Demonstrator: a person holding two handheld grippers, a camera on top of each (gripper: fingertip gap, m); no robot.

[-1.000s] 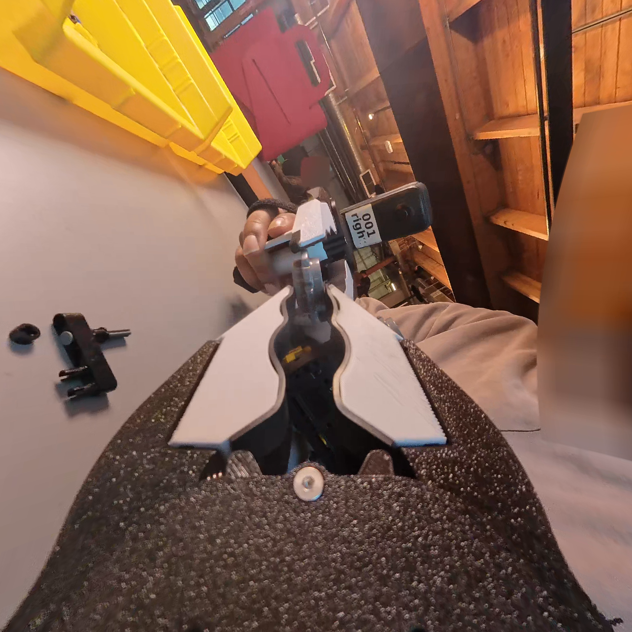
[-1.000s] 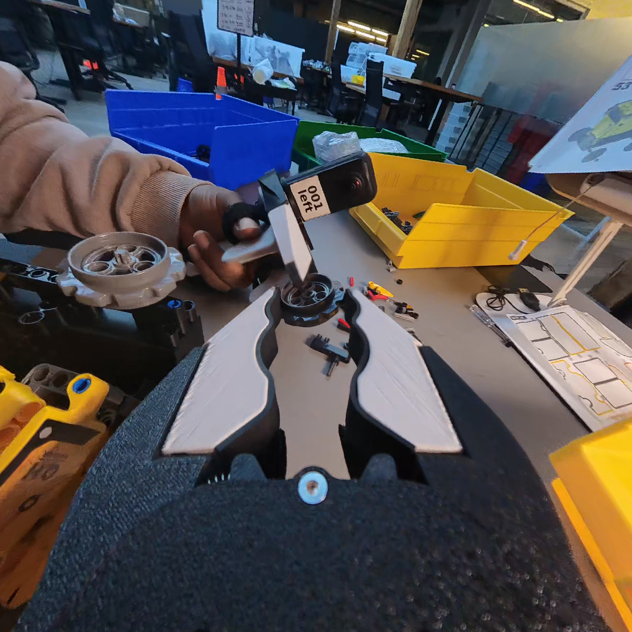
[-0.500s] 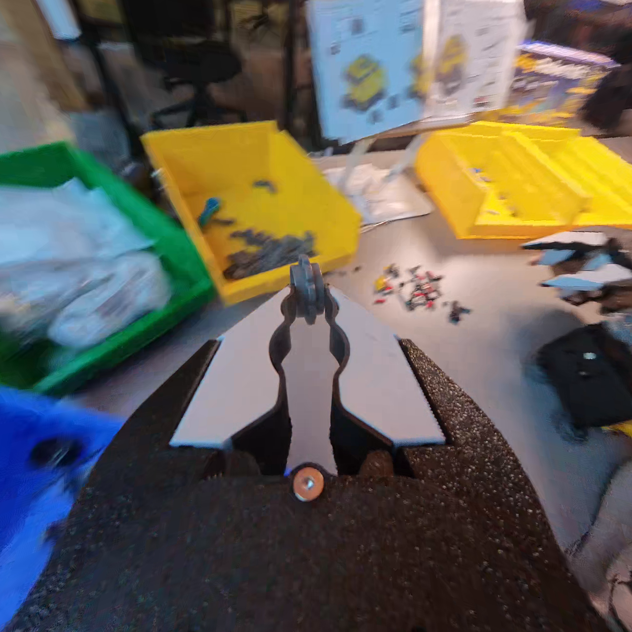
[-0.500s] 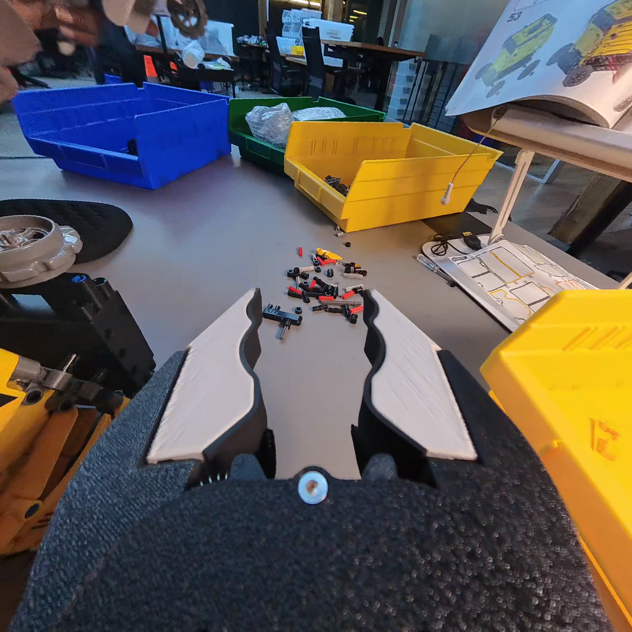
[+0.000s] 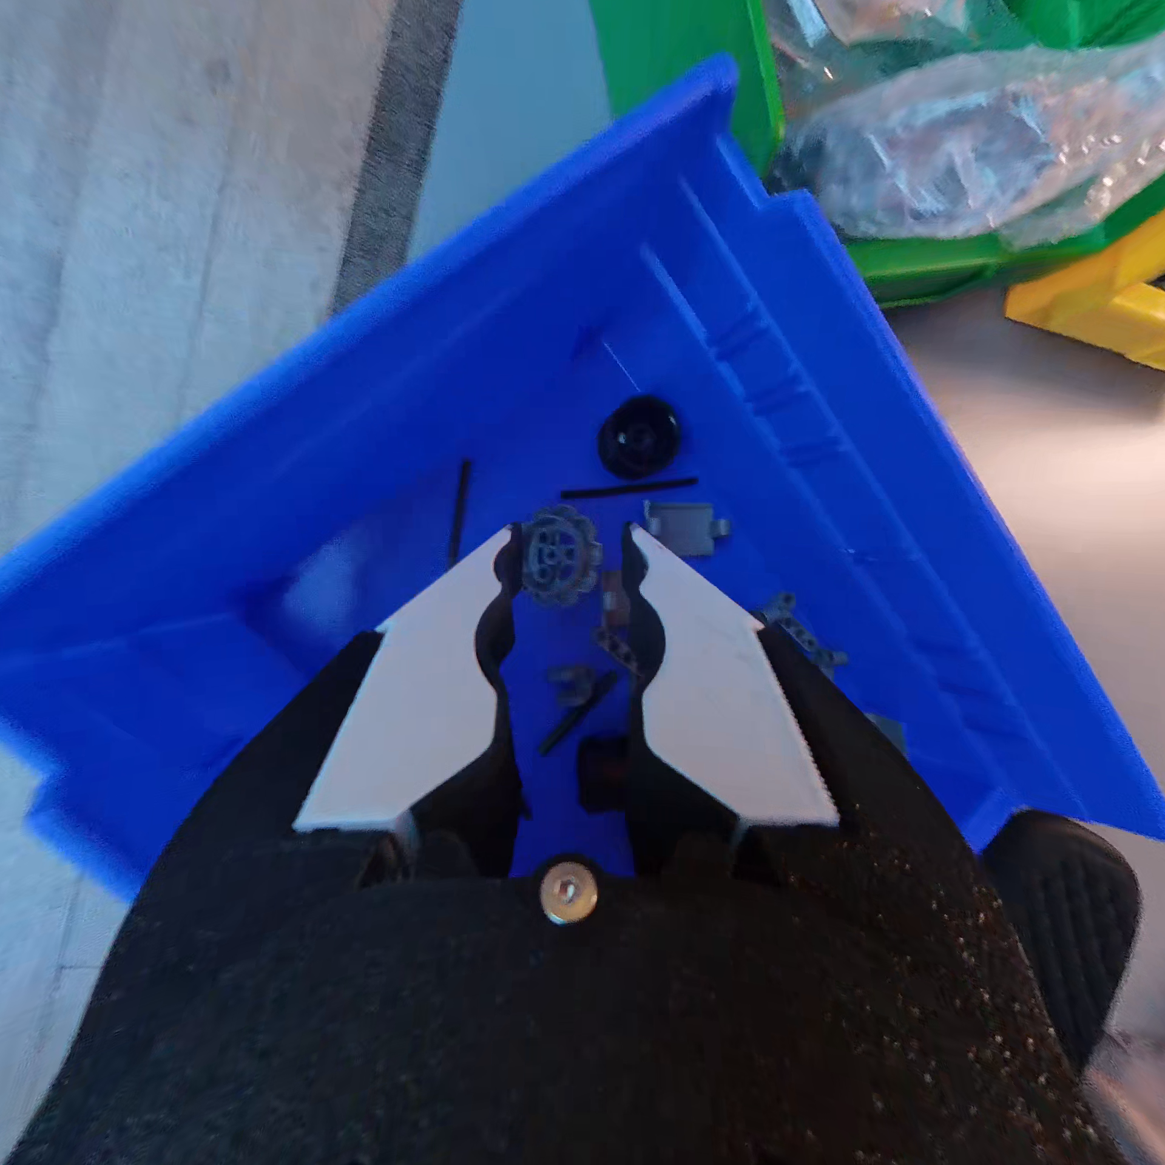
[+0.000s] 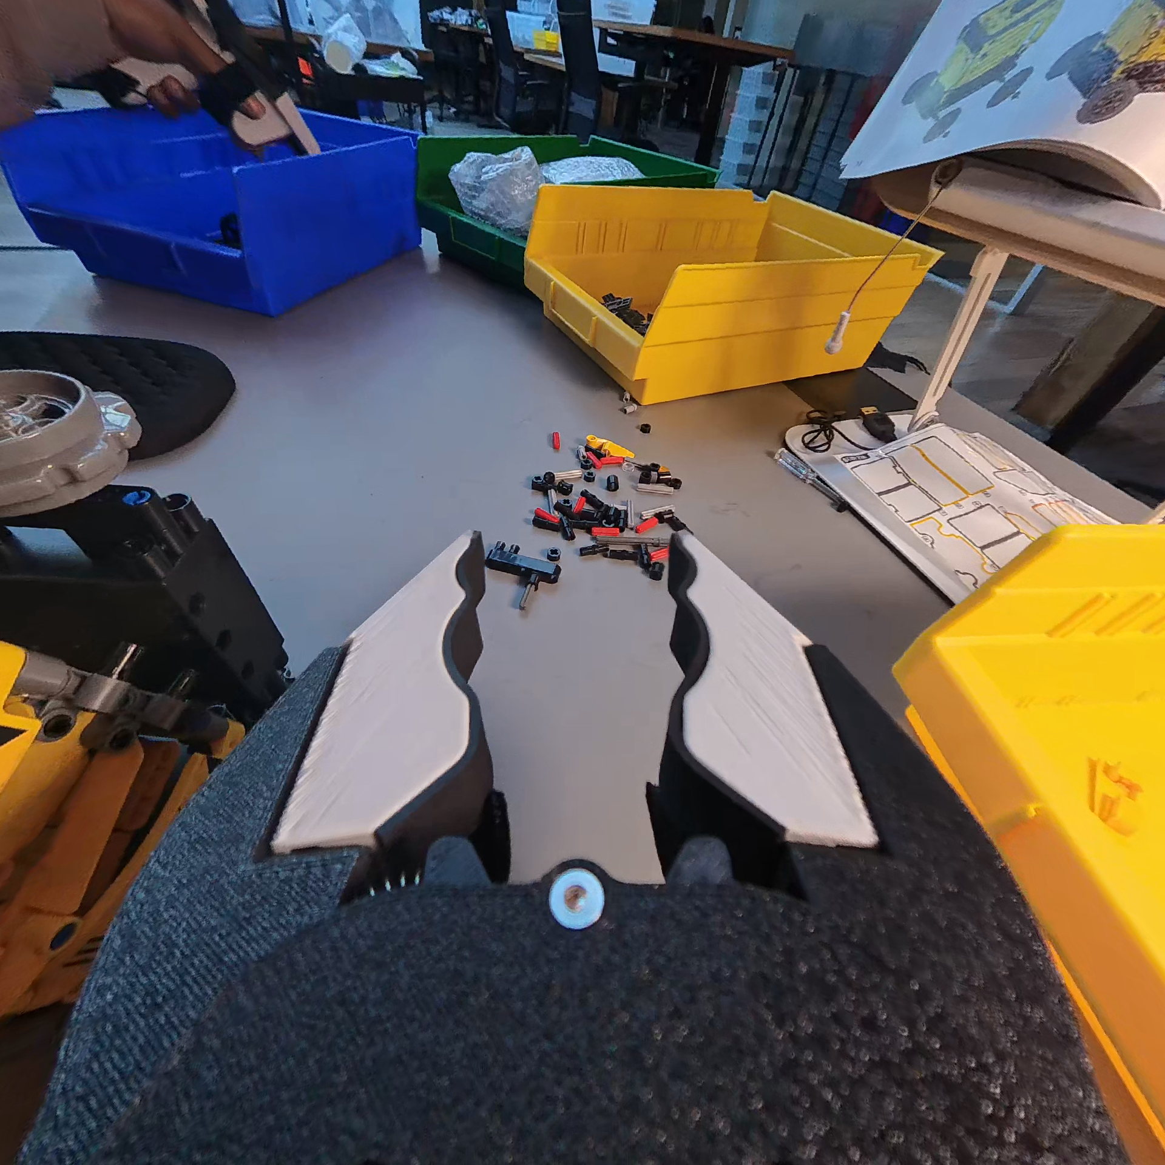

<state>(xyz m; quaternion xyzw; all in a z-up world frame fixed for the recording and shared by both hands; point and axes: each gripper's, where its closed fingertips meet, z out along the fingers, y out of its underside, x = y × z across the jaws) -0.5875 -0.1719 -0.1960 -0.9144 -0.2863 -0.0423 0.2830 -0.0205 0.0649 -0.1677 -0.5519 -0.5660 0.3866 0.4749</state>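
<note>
smooth blue bin (image 5: pixel 630 315), toothed grey gear (image 5: pixel 558 563)

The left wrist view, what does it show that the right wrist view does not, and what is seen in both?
Only the left wrist view shows the blue bin's inside: a grey gear between the open left gripper fingers, a black wheel and black axle.

Only the right wrist view shows the open right gripper, the scattered small parts on the table, and the instruction sheet.

Both show the blue bin, green bin and plastic bags.
</note>
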